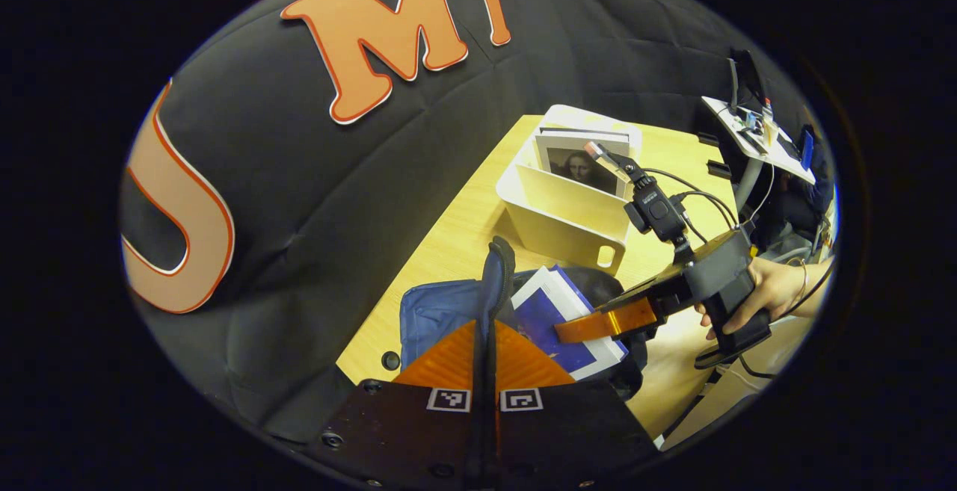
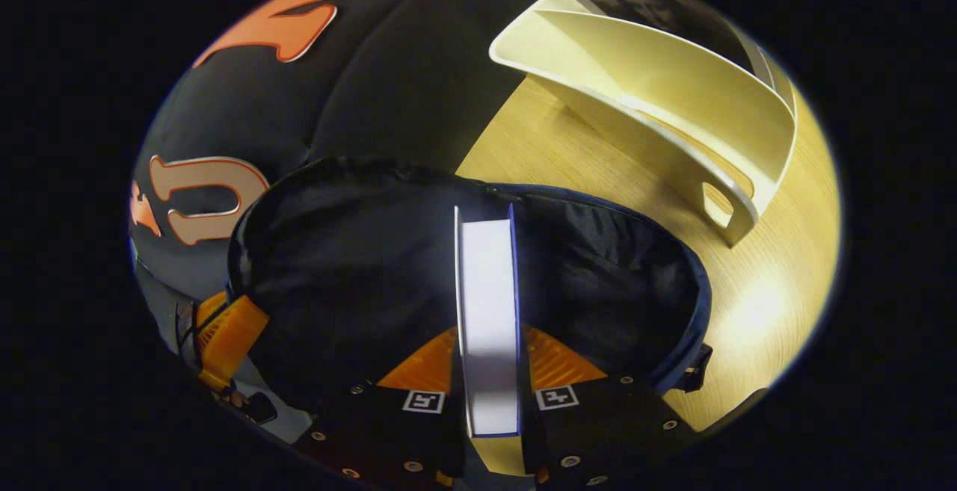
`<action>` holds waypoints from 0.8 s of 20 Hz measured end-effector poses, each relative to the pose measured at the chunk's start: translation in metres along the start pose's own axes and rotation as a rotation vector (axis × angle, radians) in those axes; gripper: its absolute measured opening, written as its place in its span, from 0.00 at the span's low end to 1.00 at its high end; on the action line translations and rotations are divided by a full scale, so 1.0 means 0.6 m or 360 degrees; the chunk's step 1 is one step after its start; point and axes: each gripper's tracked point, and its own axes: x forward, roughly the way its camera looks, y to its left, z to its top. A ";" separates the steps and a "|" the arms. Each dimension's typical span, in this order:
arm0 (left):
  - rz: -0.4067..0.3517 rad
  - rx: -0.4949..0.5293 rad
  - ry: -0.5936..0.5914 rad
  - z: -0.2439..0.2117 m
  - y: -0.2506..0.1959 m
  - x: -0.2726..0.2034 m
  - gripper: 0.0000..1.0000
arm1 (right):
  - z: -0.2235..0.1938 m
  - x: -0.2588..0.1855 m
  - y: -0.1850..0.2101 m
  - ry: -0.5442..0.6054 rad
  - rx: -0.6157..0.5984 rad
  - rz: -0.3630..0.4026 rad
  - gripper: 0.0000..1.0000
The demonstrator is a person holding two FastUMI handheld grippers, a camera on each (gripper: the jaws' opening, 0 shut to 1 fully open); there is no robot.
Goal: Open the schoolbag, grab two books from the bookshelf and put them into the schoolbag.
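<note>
Bench (image 1: 456,237): a pale wooden top set against the booth's black cloth wall; you have the schoolbag and the bookshelf standing near each other on it.
Schoolbag (image 2: 359,252): blue outside, dark lining inside, mouth gaping wide toward your right gripper view.
Book (image 2: 487,312): blue cover, white page block; it stands edge-on over the bag's open mouth, partly down inside it.
Right gripper (image 2: 490,371): your fingers press on both covers of the book, one on each side. In the left gripper view you see this gripper (image 1: 591,324) reaching over the bag with the book (image 1: 564,319), your hand (image 1: 755,293) on its handle.
Left gripper (image 1: 486,326): your fingers are pinched together on a dark upright strip of the bag's edge (image 1: 495,282), holding it up.
Bookshelf (image 1: 568,214): a cream open bin with a handle cut-out; a book with a portrait cover (image 1: 579,166) stands in its far compartment, and the near compartment holds nothing you can see.
</note>
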 end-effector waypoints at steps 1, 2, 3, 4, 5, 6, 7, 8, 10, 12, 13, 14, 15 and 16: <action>0.0005 0.0004 0.0002 0.000 0.003 0.003 0.00 | -0.001 0.001 -0.001 0.0001 -0.0002 -0.0002 0.30; 0.0004 0.0006 0.0005 0.002 0.002 0.005 0.00 | -0.003 0.000 -0.003 0.0019 0.0007 -0.0006 0.30; -0.0003 0.0004 0.0009 0.000 0.001 0.005 0.00 | -0.004 0.000 -0.003 0.0032 0.0015 -0.0017 0.30; -0.0010 -0.0005 0.0012 0.001 -0.003 0.007 0.00 | -0.002 0.000 -0.007 0.0038 0.0021 -0.0042 0.32; -0.0017 -0.0011 0.0016 0.000 -0.004 0.009 0.00 | -0.004 0.000 -0.010 0.0051 0.0021 -0.0061 0.33; -0.0017 -0.0014 0.0017 0.002 -0.005 0.010 0.00 | -0.006 -0.001 -0.017 0.0072 0.0018 -0.0094 0.36; -0.0016 -0.0011 0.0017 0.001 -0.006 0.009 0.00 | -0.011 -0.004 -0.029 0.0092 0.0011 -0.0134 0.38; -0.0014 -0.0007 0.0019 0.004 -0.006 0.008 0.00 | -0.015 -0.009 -0.039 0.0114 0.0009 -0.0159 0.27; -0.0017 -0.0005 0.0022 0.003 -0.007 0.010 0.00 | -0.026 -0.014 -0.039 0.0163 0.0005 -0.0178 0.45; -0.0020 -0.0004 0.0022 -0.005 -0.006 0.003 0.00 | -0.033 -0.017 -0.044 0.0190 -0.0014 -0.0198 0.88; -0.0021 -0.0006 0.0023 -0.007 -0.007 0.004 0.00 | -0.032 -0.022 -0.044 0.0197 -0.0021 -0.0214 1.00; -0.0020 -0.0009 0.0022 -0.007 -0.007 0.003 0.00 | -0.029 -0.025 -0.045 0.0195 -0.0026 -0.0225 0.96; -0.0021 -0.0008 0.0022 -0.009 -0.006 0.004 0.07 | -0.025 -0.032 -0.047 0.0193 -0.0032 -0.0240 0.96; -0.0018 -0.0010 0.0021 -0.012 -0.006 0.004 0.00 | -0.021 -0.038 -0.051 0.0192 -0.0042 -0.0251 0.97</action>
